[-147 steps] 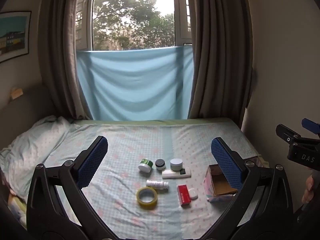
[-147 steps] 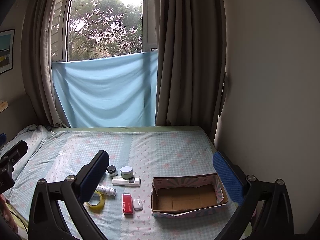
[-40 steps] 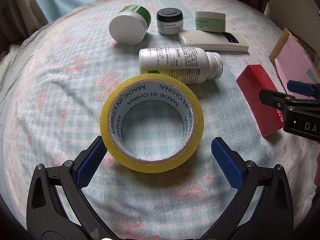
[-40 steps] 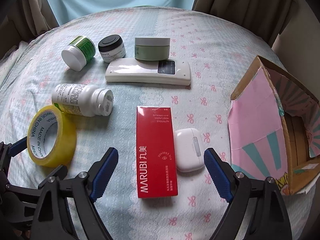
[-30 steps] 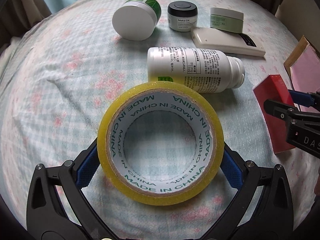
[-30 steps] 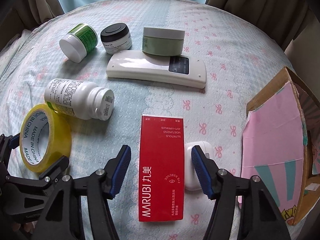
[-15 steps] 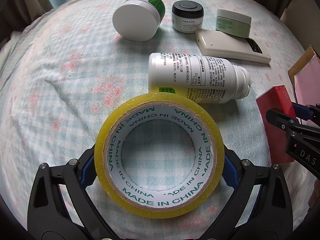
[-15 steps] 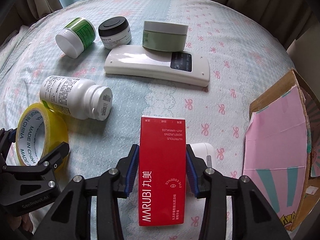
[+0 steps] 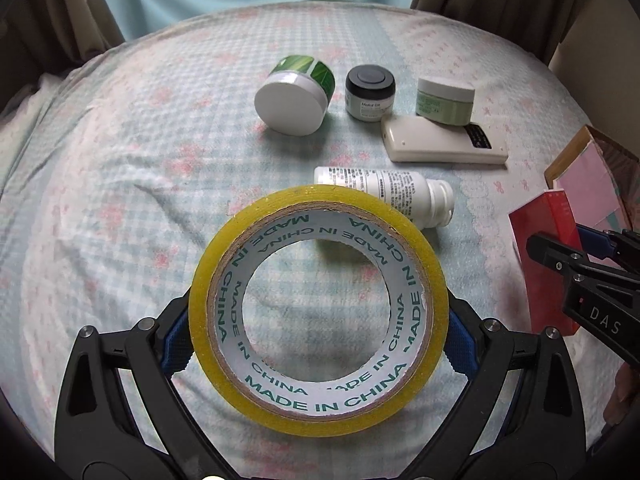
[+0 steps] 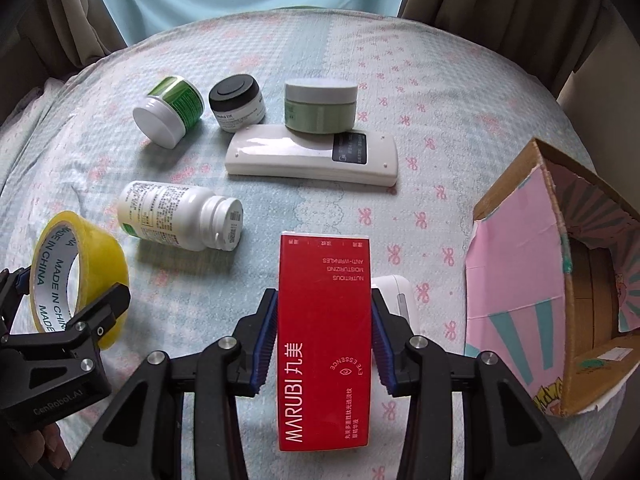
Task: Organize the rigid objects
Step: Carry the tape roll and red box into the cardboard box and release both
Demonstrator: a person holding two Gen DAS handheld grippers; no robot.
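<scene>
Bedsheet with scattered toiletries; I hold one item in each gripper, both lifted clear of the sheet.

Left gripper (image 9: 318,334) clamps the tape roll (image 9: 318,304) across its outer rim, pads on opposite sides; I judge the roll light and stiff, though its smooth rim may slip. Right gripper (image 10: 323,338) is clenched on the red carton (image 10: 324,340) across its narrow sides, about mid-length; I judge thin card crushable, so a gentle squeeze suffices. Bottle (image 10: 180,216), remote (image 10: 312,158), three jars and a small white case (image 10: 396,300) lie on the sheet; the open box (image 10: 516,280) stands at right, near the carton.
</scene>
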